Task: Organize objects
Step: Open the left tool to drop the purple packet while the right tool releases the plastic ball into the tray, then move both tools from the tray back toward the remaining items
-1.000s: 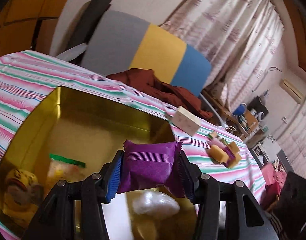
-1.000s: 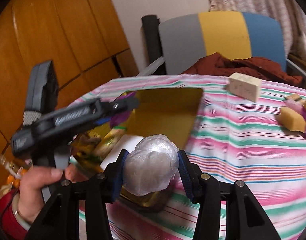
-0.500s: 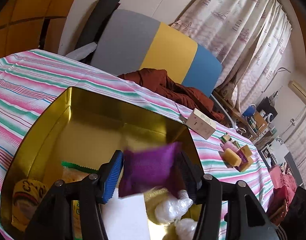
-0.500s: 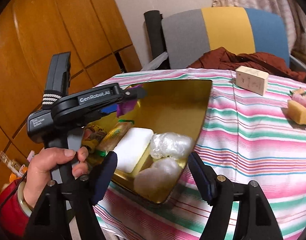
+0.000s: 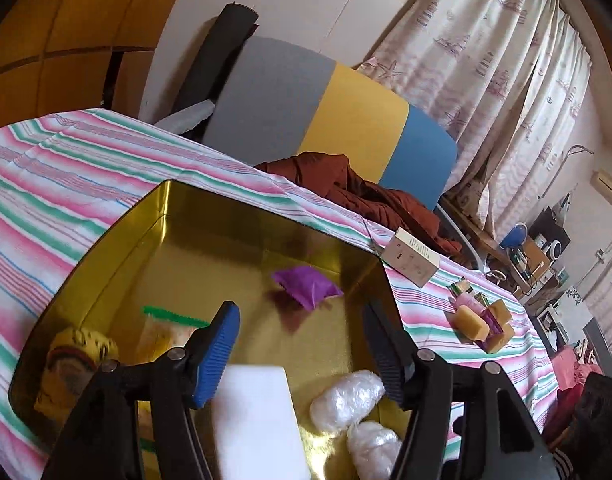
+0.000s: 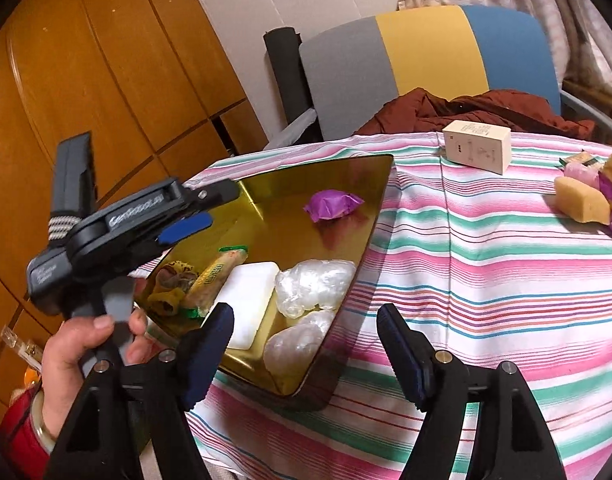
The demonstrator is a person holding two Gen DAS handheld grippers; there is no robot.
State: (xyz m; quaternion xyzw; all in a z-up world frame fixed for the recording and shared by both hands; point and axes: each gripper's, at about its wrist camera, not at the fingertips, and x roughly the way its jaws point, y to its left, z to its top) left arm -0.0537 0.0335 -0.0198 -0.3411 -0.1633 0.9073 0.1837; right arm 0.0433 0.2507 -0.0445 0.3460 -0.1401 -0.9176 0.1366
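Dropped from the left gripper (image 5: 300, 346), whose empty jaws are opening, the purple packet (image 5: 306, 287) now lies near the gold tin's (image 5: 106, 240) far right corner, while the right gripper (image 6: 304, 344) hangs spread and empty over the tin's near corner, both white bundles (image 6: 313, 284) inside.

The left gripper (image 6: 210, 210), seen from the right wrist camera, carries pale lettering along its dark body that reads roughly "GenRobot.AI", blurred here; a smaller label lower on its grey housing is too small to read. The white box (image 6: 477, 146) on the striped worktop (image 6: 485, 264) has fine grey print and small marks on its faces, none legible in either view.
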